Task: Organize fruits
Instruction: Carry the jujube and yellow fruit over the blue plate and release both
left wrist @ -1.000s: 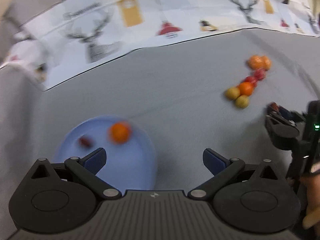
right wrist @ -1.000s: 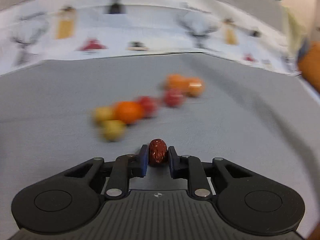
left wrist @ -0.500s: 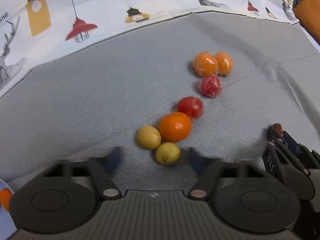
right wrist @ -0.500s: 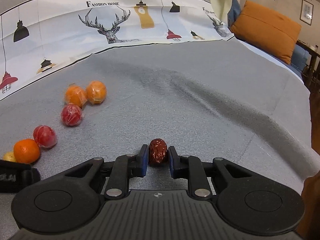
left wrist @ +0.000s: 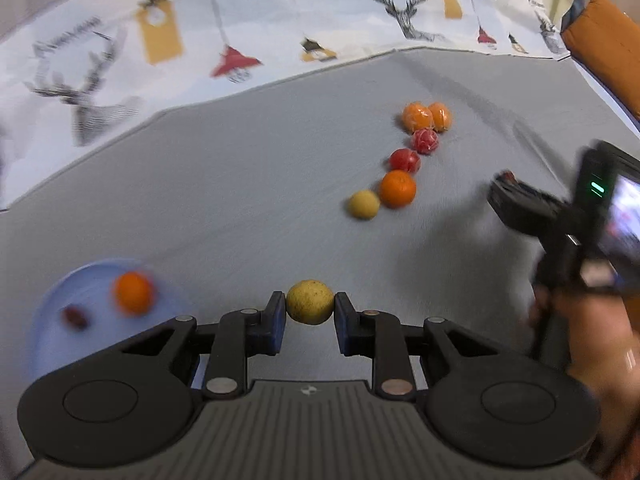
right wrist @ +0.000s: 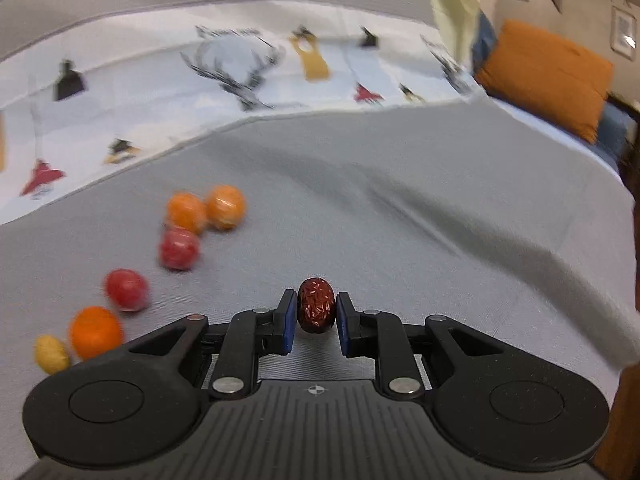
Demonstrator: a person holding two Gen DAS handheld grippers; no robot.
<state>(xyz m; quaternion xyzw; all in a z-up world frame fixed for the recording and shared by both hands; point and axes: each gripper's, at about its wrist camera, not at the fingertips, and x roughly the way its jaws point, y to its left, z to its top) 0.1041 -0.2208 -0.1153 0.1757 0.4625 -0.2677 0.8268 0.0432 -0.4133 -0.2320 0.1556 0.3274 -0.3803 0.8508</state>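
My left gripper (left wrist: pixel 310 308) is shut on a yellow fruit (left wrist: pixel 310 302) and holds it above the grey cloth. A light blue plate (left wrist: pixel 48 320) lies at the lower left with an orange (left wrist: pixel 133 293) and a dark red date (left wrist: pixel 75 317) on it. My right gripper (right wrist: pixel 316 312) is shut on a wrinkled red date (right wrist: pixel 316 305); it also shows at the right of the left wrist view (left wrist: pixel 516 200). A row of loose fruit lies on the cloth: a yellow fruit (left wrist: pixel 363 205), an orange (left wrist: pixel 397 189), two red fruits (left wrist: pixel 405 159) and two wrapped oranges (left wrist: pixel 418 117).
A white printed cloth (left wrist: pixel 240 40) with deer and lamps borders the far side of the grey cloth (left wrist: pixel 240 184). An orange cushion (right wrist: pixel 548 76) lies at the far right. The person's hand (left wrist: pixel 592 340) holds the right gripper's handle.
My left gripper swung over to the fruit row, shut on a yellow fruit and has drawn back toward the plate with it. My right gripper keeps hold of the date.
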